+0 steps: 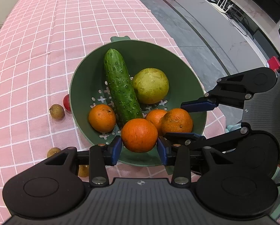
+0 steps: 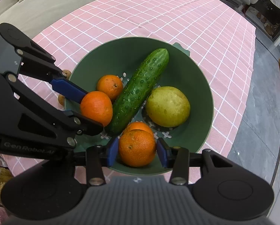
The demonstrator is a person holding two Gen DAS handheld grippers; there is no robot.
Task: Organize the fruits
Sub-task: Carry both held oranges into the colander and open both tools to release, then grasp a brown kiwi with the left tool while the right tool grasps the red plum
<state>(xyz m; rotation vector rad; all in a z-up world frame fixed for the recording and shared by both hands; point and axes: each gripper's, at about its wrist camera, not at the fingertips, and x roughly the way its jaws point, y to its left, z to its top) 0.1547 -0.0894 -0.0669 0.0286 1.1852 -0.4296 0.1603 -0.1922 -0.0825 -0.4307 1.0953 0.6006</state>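
Both sets of fingers are closed on fruit over the bowl: left gripper (image 1: 139,146) fingers (image 1: 116,150) pinch an orange (image 1: 139,135) at the near rim, right gripper (image 2: 137,152) fingers (image 2: 112,151) pinch a mandarin (image 2: 137,147) at its near rim. Each gripper shows in the other's view, blue pads against its fruit.

Bench (image 1: 36,56) under pink checked cloth, largest thing in view. Green colander bowl (image 1: 187,78) sits on it near the right edge, cross-shaped drain holes in the base.

Inside the bowl: cucumber (image 1: 121,88) lies diagonally across the middle. Yellow-green pear (image 1: 150,85) beside it, on the far-right side in the left wrist view. Loose orange (image 1: 102,118) on the cucumber's other side. Smaller orange (image 1: 155,117) half hidden behind the two held fruits.

Outside the bowl on the cloth: small red fruit (image 1: 66,102) touching the bowl's left wall, brown longan (image 1: 57,112) just beside it, two more longans (image 1: 53,151) nearer the left gripper, partly hidden.
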